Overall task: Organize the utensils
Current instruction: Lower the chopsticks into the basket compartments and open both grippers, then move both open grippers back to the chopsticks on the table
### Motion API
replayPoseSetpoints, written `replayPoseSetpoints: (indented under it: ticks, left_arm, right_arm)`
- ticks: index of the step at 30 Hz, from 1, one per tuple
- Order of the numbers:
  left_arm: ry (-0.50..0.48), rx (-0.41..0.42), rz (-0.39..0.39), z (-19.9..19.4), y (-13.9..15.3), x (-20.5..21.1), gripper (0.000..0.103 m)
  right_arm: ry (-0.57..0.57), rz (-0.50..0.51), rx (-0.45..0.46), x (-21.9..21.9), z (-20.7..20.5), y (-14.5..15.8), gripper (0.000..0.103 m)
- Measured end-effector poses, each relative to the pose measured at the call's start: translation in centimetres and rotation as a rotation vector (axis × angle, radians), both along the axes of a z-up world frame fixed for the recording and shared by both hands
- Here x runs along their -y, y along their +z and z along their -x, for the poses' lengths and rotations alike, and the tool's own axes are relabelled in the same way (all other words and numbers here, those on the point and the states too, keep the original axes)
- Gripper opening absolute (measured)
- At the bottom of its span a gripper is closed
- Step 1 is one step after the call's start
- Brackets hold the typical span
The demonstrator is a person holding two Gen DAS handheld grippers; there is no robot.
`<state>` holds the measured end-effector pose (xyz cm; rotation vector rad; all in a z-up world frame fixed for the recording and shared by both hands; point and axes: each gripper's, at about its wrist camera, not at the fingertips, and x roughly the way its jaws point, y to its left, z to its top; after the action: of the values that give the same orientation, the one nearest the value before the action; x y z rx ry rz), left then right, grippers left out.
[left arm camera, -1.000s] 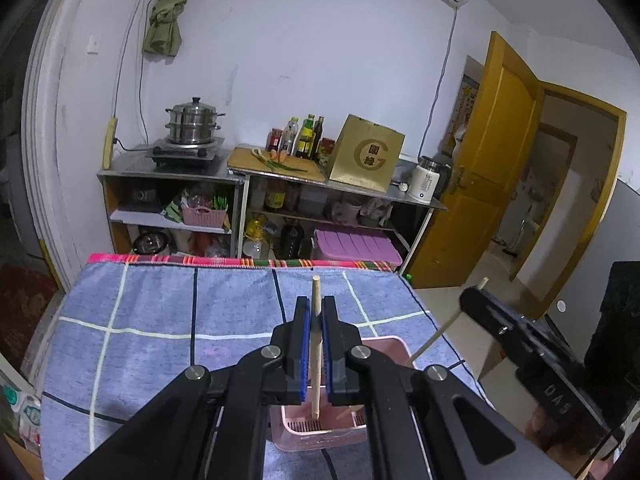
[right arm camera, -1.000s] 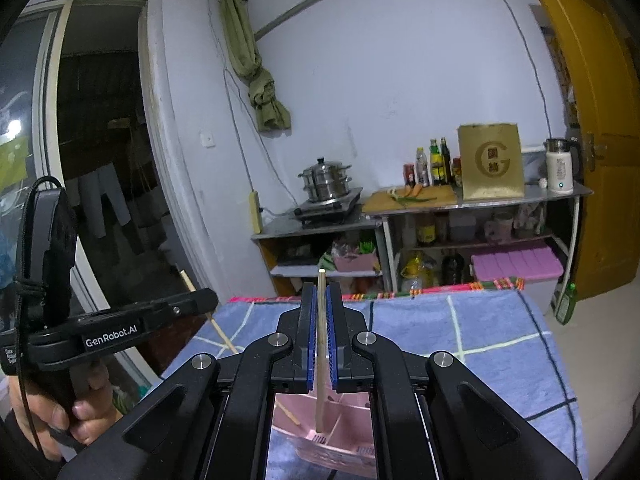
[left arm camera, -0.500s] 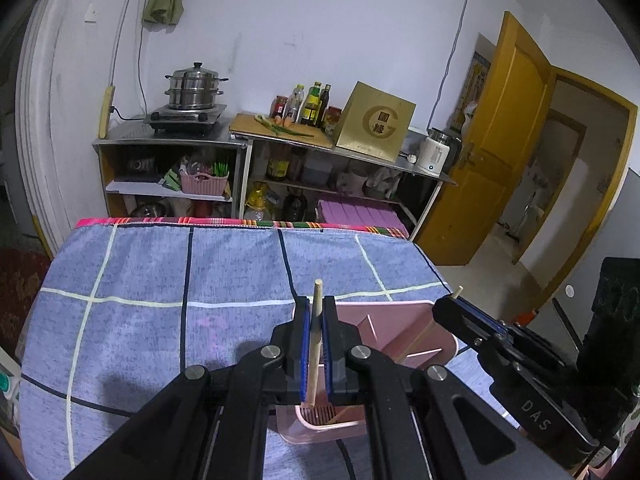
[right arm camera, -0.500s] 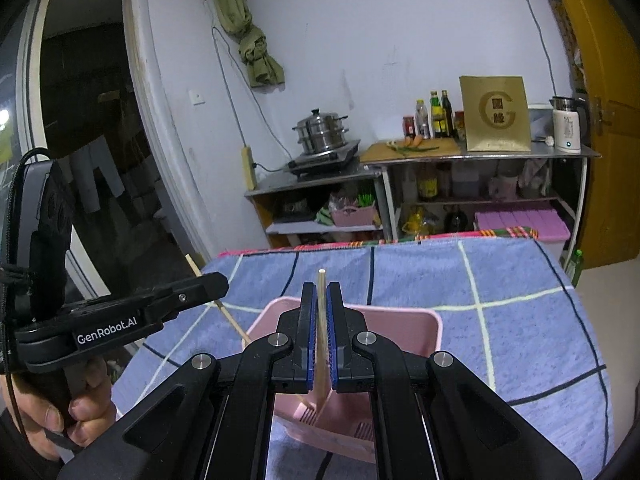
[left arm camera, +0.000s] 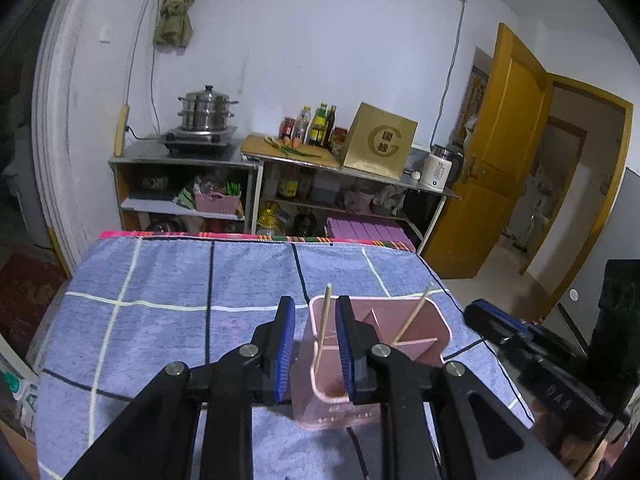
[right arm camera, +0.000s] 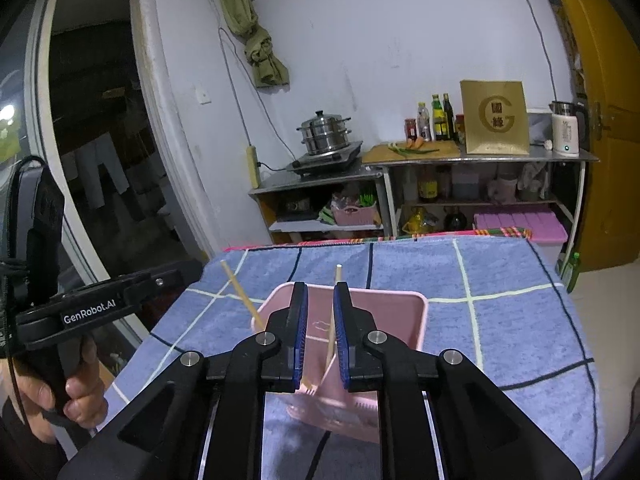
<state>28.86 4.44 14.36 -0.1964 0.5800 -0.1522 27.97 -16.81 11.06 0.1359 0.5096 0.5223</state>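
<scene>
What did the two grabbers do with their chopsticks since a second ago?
Both came down to the pink holder and are opening. The left gripper and right gripper have let go of their chopsticks, which now stand loose inside the holder. The holder and blue cloth stayed put.

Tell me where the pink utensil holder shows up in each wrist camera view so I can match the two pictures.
Left wrist view: the pink utensil holder is low and right of centre, partly behind the gripper's right finger.
Right wrist view: the pink utensil holder is low and central, straight behind both fingers.
Shared landmark: the gold box on the steel shelf against the back wall.
</scene>
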Motion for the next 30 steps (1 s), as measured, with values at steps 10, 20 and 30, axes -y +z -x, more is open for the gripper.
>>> replayPoseSetpoints:
  ticks: [10, 20, 30]
  left_arm:
    - [-0.025, 0.034, -0.026, 8.6, -1.2, 0.7, 0.021]
    - [-0.067, 0.016, -0.022, 14.8, -4.9, 2.4, 0.021]
    - [-0.082, -0.056, 0.005, 17.7, -9.1, 3.1, 0.021]
  right_arm:
    - [0.011, 0.041, 0.04, 2.5, 7.5, 0.1, 0.015]
    - [0.007, 0.091, 0.021, 4.3, 12.4, -2.5, 0.015]
    - [-0.02, 0.114, -0.049, 6.0, 14.2, -6.0, 0.015]
